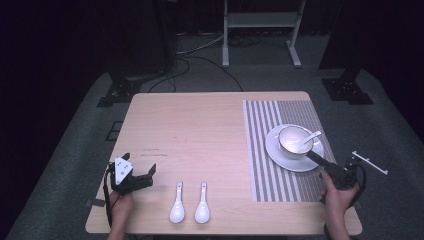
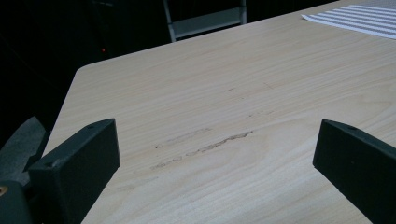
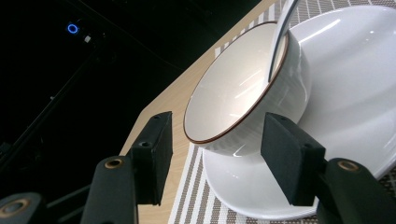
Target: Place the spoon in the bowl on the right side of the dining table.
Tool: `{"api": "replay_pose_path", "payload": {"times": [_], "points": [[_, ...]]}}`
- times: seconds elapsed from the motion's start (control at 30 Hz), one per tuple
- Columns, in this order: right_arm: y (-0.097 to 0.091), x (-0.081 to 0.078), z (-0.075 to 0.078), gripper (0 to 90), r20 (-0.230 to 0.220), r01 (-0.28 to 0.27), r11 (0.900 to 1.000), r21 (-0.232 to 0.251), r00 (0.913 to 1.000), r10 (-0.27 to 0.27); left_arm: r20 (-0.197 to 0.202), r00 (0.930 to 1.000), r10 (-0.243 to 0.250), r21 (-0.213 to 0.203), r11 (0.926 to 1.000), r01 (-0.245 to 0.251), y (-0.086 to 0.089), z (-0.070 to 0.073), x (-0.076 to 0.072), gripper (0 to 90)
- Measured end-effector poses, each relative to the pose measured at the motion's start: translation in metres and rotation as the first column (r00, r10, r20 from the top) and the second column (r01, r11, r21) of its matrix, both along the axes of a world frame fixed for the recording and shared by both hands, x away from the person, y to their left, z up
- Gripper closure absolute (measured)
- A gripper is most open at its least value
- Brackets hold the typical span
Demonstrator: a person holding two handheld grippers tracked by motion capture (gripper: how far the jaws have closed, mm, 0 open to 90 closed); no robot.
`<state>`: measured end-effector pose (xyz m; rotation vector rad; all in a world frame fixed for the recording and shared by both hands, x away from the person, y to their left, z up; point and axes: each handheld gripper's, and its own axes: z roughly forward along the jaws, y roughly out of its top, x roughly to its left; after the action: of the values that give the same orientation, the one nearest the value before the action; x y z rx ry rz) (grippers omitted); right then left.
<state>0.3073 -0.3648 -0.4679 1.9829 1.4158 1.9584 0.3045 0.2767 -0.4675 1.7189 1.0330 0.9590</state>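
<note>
The left claw (image 1: pixel 148 173) is resting released on the bare left part of the pale wooden worktop (image 1: pixel 200 130), jaws spread wide with nothing between them, so it is posing little risk beyond a stray nudge to the two white ceramic soup spoons (image 1: pixel 190 202) lying side by side just to its right near the front edge. Further right, on the grey-and-white striped placemat (image 1: pixel 280 190), the round white saucer (image 1: pixel 300 162) is carrying the white brown-rimmed bowl (image 3: pixel 243 93), and a third white spoon (image 1: pixel 307 140) is leaning inside that bowl with its handle over the rim. The right claw (image 3: pixel 215 161) is hovering released just at the bowl's near side, its jaws standing open around the wall without pressing on it. The danger is lying here: any sideways drift is likely to knock the bowl, sliding it across the glossy saucer or tipping it, and the loosely propped spoon could rattle out or flip onto the placemat.
</note>
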Motion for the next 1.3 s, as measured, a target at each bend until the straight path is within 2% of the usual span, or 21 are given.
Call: {"api": "replay_pose_path", "payload": {"times": [0.13,0.37,0.9,1.0,1.3], "points": [[0.002,-0.003,0.000,42.2,0.006,-0.012,0.9998,-0.013,0.9999,0.012,-0.001,1.0000,0.002,0.000,1.0000,-0.002,0.000,0.000,0.000,0.0],[0.004,-0.007,-0.004,41.6,0.007,-0.024,0.9997,-0.007,0.9997,0.024,0.000,1.0000,0.003,0.000,1.0000,-0.003,0.000,0.000,0.000,0.0],[0.010,-0.016,-0.016,40.6,-0.012,-0.048,0.9985,-0.026,0.9988,0.048,-0.001,1.0000,0.001,0.000,1.0000,-0.001,0.000,0.000,0.000,0.0],[0.011,-0.018,-0.019,40.4,-0.016,-0.053,0.9985,-0.015,0.9985,0.053,-0.002,1.0000,0.001,0.000,1.0000,-0.001,0.000,0.000,0.000,0.0],[0.017,-0.024,-0.021,39.6,-0.015,-0.075,0.9965,-0.036,0.9971,0.075,-0.001,1.0000,0.002,-0.002,1.0000,-0.002,0.000,0.000,0.000,0.0]]}}
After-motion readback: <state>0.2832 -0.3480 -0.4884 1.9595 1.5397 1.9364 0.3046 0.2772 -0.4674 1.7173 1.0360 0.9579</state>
